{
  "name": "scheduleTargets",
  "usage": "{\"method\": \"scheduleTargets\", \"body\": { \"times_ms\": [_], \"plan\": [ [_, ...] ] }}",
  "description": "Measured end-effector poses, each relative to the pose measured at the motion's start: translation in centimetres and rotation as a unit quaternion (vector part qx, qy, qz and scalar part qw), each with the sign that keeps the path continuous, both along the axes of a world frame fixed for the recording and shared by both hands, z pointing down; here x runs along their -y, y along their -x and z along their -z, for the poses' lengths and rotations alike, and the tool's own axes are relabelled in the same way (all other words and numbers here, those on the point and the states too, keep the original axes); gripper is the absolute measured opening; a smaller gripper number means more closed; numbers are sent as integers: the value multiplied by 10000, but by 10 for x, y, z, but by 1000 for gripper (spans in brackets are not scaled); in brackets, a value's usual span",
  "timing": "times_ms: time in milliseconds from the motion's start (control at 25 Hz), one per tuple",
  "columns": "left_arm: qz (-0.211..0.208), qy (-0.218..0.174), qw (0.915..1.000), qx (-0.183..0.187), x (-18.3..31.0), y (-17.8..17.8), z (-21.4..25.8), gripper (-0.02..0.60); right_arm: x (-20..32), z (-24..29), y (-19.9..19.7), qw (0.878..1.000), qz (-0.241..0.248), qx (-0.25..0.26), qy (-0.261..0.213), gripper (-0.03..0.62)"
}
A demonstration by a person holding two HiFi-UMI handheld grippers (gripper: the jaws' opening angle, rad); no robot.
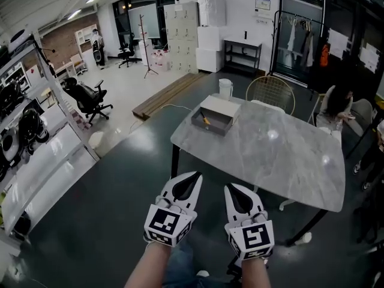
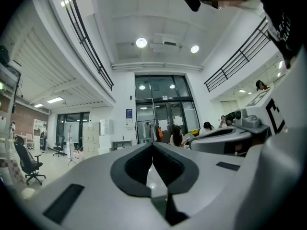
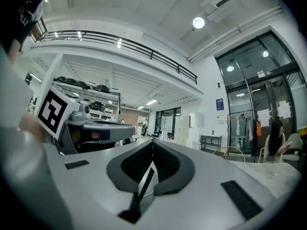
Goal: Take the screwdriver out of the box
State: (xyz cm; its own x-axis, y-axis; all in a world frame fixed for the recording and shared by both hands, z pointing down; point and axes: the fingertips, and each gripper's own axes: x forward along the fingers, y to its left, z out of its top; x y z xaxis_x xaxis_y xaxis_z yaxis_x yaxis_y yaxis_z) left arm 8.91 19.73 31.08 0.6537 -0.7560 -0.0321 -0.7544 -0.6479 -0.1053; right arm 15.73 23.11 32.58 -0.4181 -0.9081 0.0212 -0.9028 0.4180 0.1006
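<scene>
Stage: nothing of the task is being shown as done; judging by the gap to the table, the approach is only being begun.
Screwdriver: the screwdriver (image 1: 206,121), with an orange handle, is being seen lying inside the box (image 1: 207,129), above the middle of the head view.
Box: a grey open tray with a pale flap behind it is being carried by the far left corner of the table (image 1: 270,155).
Left gripper: the left gripper (image 1: 194,177) is being held at the lower middle of the frame, well apart from the box, its jaws closed on each other with nothing between them.
Right gripper: the right gripper (image 1: 232,188) is being held just beside the left one, its jaws likewise pressed together and empty.
Left to do: by judgement, the box is to be reached, one pair of jaws opened, the screwdriver gripped and lifted out.
Surface: a pale marbled top on dark legs is being lit from above; a clear jug (image 1: 225,89) is standing at its far edge.
Room: a dark floor (image 1: 108,185) is being crossed; shelving (image 1: 36,137) is lining the left edge, a wire chair (image 1: 271,92) and a seated person (image 1: 339,104) are being seen beyond the table at upper right.
</scene>
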Motion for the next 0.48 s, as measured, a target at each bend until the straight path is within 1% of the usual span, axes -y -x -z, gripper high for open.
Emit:
{"method": "scheduleTargets", "body": {
  "times_ms": [200,480],
  "plan": [
    [-71,-32,9999,-71,56,12,-3,13,51,-4,10,9999,-126,-60,65,25],
    [-80,116,9993,-343,161,49,-7,13,153,-4,35,9991,-308,-256,136,25]
  ]
}}
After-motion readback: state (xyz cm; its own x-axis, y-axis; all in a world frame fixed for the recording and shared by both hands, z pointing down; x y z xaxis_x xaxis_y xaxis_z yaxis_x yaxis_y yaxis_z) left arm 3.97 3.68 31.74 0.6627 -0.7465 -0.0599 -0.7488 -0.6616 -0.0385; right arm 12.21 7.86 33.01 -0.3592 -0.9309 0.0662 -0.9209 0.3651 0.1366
